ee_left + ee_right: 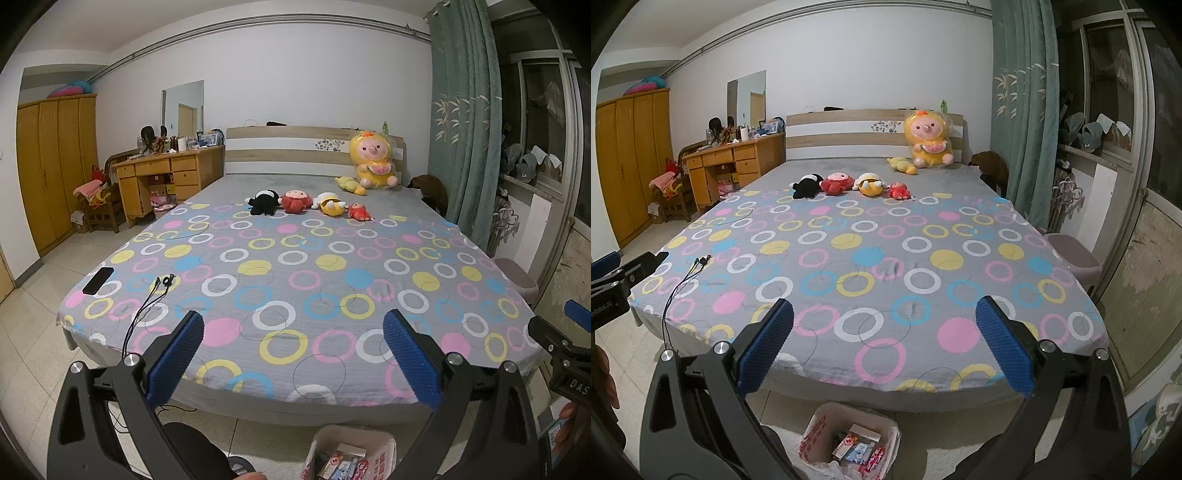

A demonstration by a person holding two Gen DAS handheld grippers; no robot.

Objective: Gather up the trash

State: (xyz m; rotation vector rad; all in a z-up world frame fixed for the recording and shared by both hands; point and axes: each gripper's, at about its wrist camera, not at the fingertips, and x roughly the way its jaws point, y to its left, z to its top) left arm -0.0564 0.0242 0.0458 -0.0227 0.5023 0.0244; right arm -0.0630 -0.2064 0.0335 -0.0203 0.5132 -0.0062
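A small bin lined with a white and red plastic bag (351, 452) (851, 441) stands on the floor at the foot of the bed, with several wrappers and small boxes inside. My left gripper (293, 325) hangs open above the bed's near edge, nothing between its blue pads. My right gripper (884, 317) is open too and empty, over the same edge, with the bin below and slightly left of it. The right gripper's tip (576, 317) shows at the edge of the left wrist view.
The bed (295, 266) has a grey sheet with coloured rings. A black phone (98, 280) and a cable (147, 306) lie at its left corner. Plush toys (306, 201) sit near the headboard. A pink stool (1075, 254) stands on the right, a desk (162, 177) and wardrobe on the left.
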